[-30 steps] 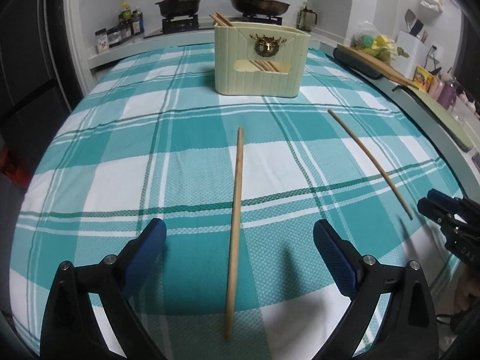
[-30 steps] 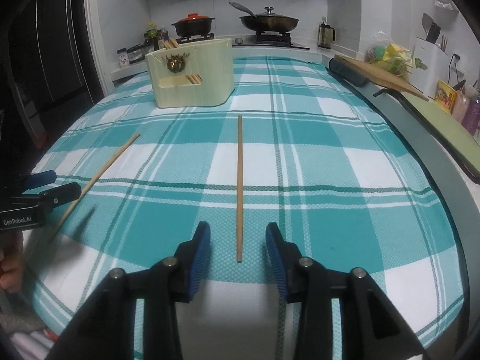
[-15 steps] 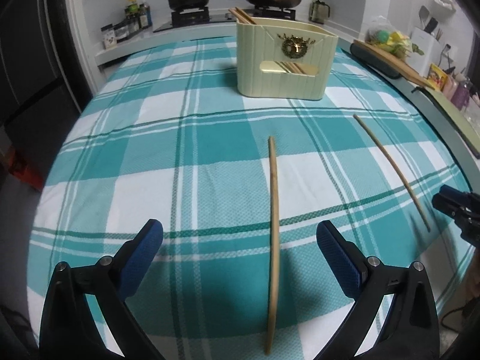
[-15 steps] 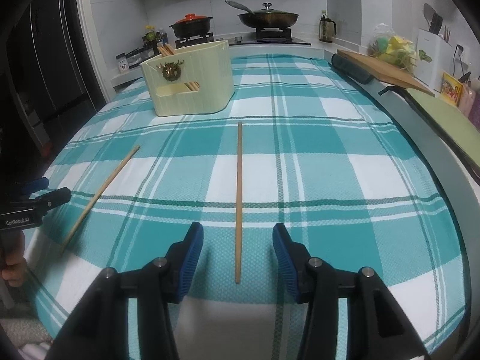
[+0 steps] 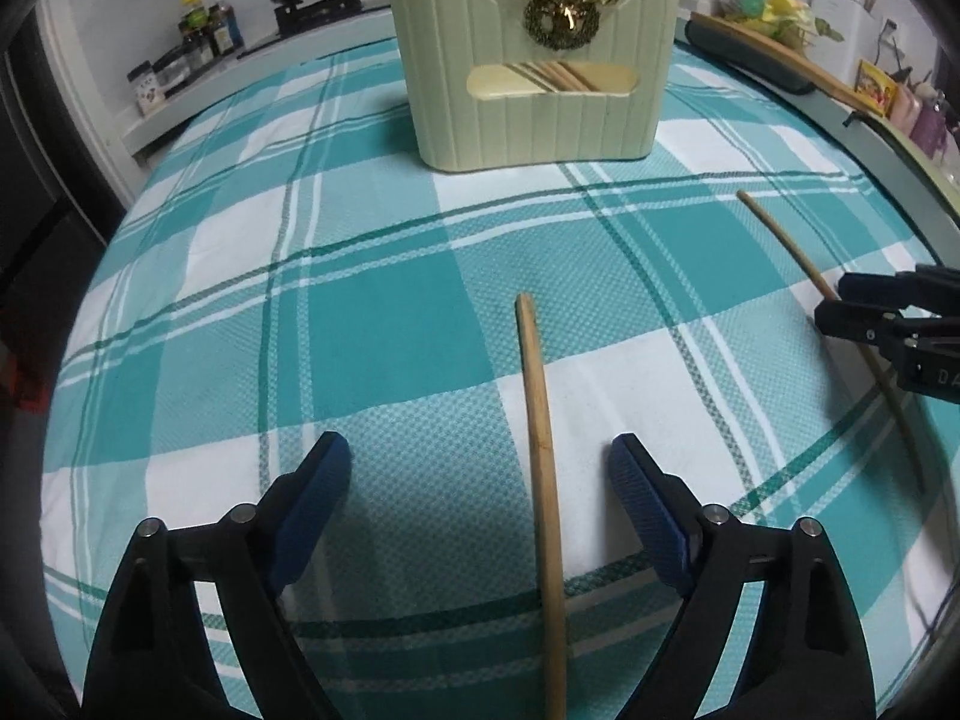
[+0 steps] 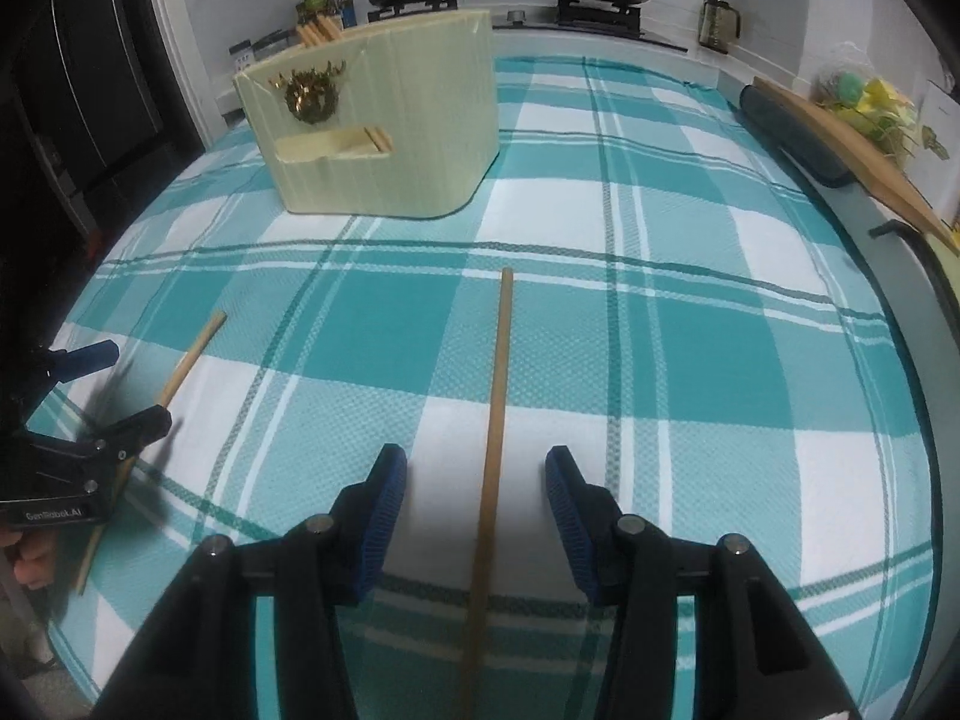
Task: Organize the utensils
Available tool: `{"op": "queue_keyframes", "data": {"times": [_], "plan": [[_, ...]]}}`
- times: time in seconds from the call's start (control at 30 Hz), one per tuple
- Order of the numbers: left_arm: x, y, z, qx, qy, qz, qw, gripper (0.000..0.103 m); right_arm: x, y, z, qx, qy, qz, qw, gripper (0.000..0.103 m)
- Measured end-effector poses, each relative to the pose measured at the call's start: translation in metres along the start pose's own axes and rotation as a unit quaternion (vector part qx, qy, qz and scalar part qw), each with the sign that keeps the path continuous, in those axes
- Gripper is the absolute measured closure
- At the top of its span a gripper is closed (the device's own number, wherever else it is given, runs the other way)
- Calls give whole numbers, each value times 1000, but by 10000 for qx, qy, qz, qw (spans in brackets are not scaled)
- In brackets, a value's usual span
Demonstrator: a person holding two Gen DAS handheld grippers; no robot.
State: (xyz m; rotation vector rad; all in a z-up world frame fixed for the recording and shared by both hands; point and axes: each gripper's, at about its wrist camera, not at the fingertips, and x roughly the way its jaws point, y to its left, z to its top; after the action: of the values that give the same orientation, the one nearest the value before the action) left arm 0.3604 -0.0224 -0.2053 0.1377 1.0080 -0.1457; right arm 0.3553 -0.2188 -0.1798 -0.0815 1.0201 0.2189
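The left gripper (image 5: 480, 504) is spread wide over the near end of one chopstick (image 5: 543, 480) lying flat on the checked cloth (image 5: 372, 312), with blue pads on either side, not touching it. The right gripper (image 6: 477, 510) is likewise parted around the second chopstick (image 6: 495, 414), which runs between its pads untouched. Farther off stands the cream holder (image 5: 534, 60), more chopsticks inside.
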Motion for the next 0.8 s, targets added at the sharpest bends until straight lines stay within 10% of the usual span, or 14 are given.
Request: {"op": "queue_keyframes", "data": {"times": [0.2,0.4,0.53,0.8], "plan": [[12,10,21,-96,185,-389,9990,19,34,5,43,-339,177,-92,9992,66],[11,5,32,47,295,-451,9985,52,53,5,79,-319,339,-212,9987,80],[15,-9,43,252,261,-561,9978,96,57,13,84,-401,313,-341,9981,97],[-16,-2,46,61,-276,-768,9966,98,30,4,80,54,-118,8,9999,97]]}}
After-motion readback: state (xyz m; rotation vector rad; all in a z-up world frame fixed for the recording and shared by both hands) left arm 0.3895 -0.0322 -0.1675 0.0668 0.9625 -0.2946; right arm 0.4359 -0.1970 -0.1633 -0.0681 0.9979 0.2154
